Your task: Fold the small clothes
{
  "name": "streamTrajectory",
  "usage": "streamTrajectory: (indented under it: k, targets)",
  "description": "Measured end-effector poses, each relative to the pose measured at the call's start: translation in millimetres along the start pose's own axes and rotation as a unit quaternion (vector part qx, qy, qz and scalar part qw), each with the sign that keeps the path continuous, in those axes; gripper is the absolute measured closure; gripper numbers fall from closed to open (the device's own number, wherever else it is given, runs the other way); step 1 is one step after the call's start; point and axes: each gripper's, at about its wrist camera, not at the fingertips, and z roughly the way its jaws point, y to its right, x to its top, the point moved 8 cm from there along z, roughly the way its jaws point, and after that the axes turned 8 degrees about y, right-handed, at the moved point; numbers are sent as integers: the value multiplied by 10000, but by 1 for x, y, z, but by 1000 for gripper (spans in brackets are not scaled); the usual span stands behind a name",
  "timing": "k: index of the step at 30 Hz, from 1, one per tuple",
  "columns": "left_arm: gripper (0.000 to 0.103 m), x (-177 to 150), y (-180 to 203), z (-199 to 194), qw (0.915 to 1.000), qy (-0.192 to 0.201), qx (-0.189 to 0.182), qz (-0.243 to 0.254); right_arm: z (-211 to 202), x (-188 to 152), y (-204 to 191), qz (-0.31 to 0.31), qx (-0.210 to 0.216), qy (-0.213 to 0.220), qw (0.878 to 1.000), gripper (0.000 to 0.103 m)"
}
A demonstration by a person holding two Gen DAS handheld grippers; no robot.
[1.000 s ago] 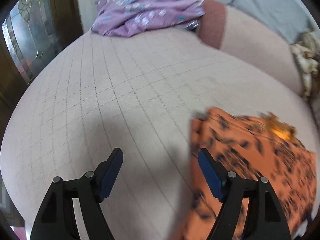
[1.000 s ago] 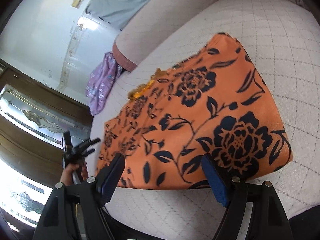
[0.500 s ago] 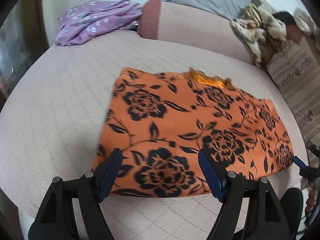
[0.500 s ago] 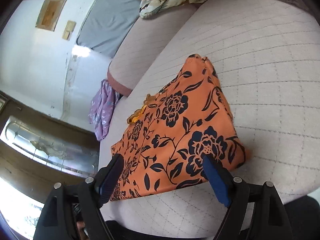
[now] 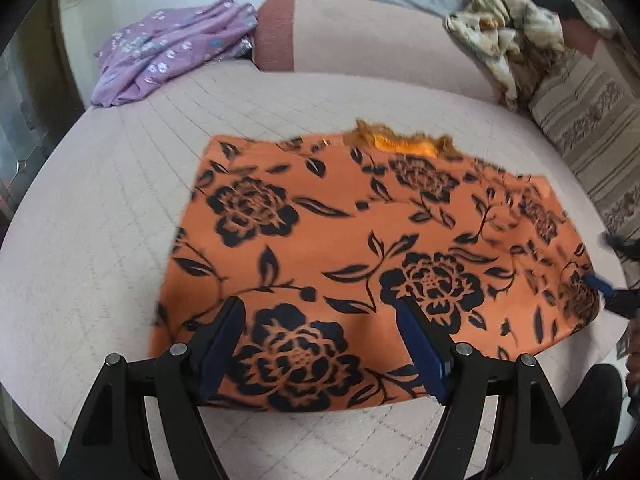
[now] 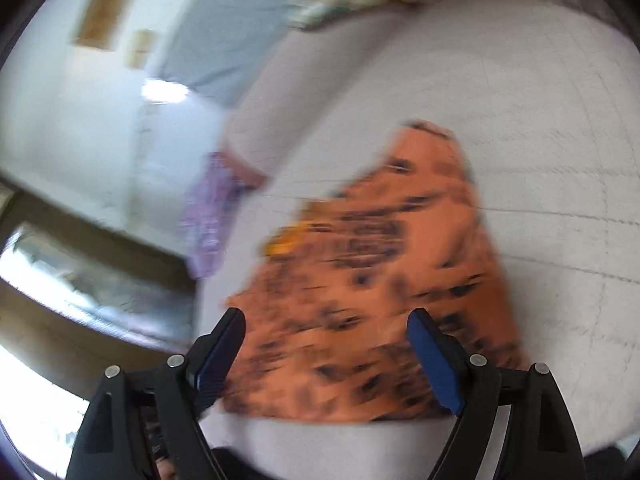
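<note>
- Lying flat across the middle of the left wrist view, the orange cloth with black flowers rests on the pale quilted sofa; a brighter orange frill shows at its far edge.
- Left gripper hangs over the cloth's near edge at lower centre, jaws wide apart, holding nothing.
- At the right edge of this view a blue fingertip of the right gripper shows by the cloth's right corner.
- Only this view gives sharp detail: purple cloth upper left, patterned bundle upper right, striped cushion at right.
- Right wrist view is blurred: the orange cloth fills lower centre, purple cloth left of centre.
- Right gripper stands with jaws spread, nothing between the pads.
- Only this view shows the white wall with a framed picture upper left.
</note>
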Motion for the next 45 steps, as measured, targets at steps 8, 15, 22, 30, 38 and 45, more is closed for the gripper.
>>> streamTrajectory:
  k: [8, 15, 22, 30, 38, 45]
  targets:
    - [24, -5, 3, 14, 9997, -111, 169, 165, -1, 38, -33, -112, 399, 152, 9990, 18]
    - [18, -15, 0, 27, 9986, -313, 281, 307, 66, 70, 27, 665, -415, -96, 9969, 15]
    - [17, -6, -1, 31, 9988, -328, 283, 232, 76, 90, -34, -97, 57, -46, 9999, 13]
    - [14, -7, -7, 17, 9984, -299, 421, 225, 64, 84, -22, -18, -109, 68, 9999, 12]
    - [14, -16, -8, 0, 9992, -200, 327, -76, 1, -20, -42, -312, 292, -223, 9988, 12]
    - [14, -11, -14, -31, 9993, 93, 355, -122, 0, -28, -2, 96, -42, -183, 9998, 11]
